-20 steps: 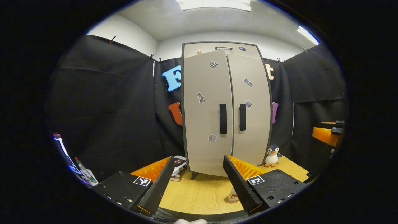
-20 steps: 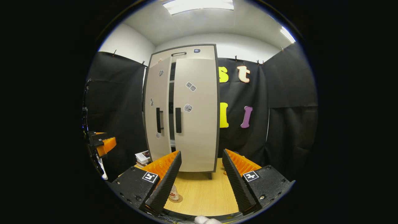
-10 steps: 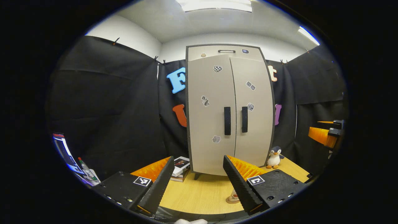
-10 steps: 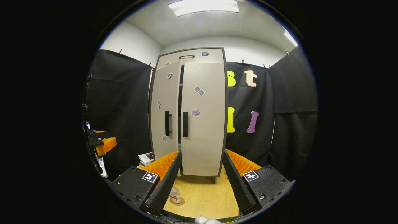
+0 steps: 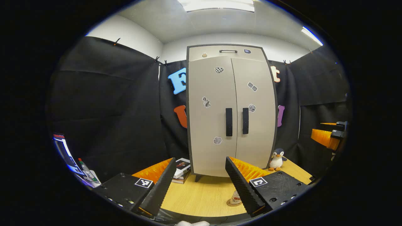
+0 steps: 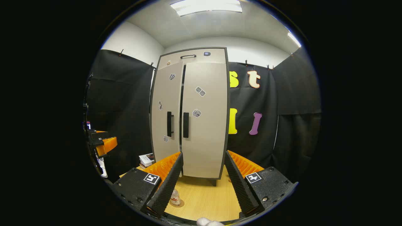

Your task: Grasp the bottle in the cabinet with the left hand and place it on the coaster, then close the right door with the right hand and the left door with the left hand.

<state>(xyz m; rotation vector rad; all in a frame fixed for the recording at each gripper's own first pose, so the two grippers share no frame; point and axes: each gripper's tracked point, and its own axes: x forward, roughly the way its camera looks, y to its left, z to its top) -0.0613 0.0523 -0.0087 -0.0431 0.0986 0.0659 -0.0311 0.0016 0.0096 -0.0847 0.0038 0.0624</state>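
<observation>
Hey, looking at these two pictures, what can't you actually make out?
- Bottle and coaster: left gripper view, partly behind that gripper's finger; in the right gripper view likewise.
- Cabinet inside: hidden by its doors.
- Door stickers: too small to identify.
- Books: partly behind a finger; covers too small to make out.

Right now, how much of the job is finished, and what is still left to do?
Done: the bottle stands on the coaster on the table, and both cabinet doors look shut, the left door and right door meeting at the handles. In hand: nothing; the left tool and right tool are open and away from the cabinet. Left: apparently nothing.
</observation>
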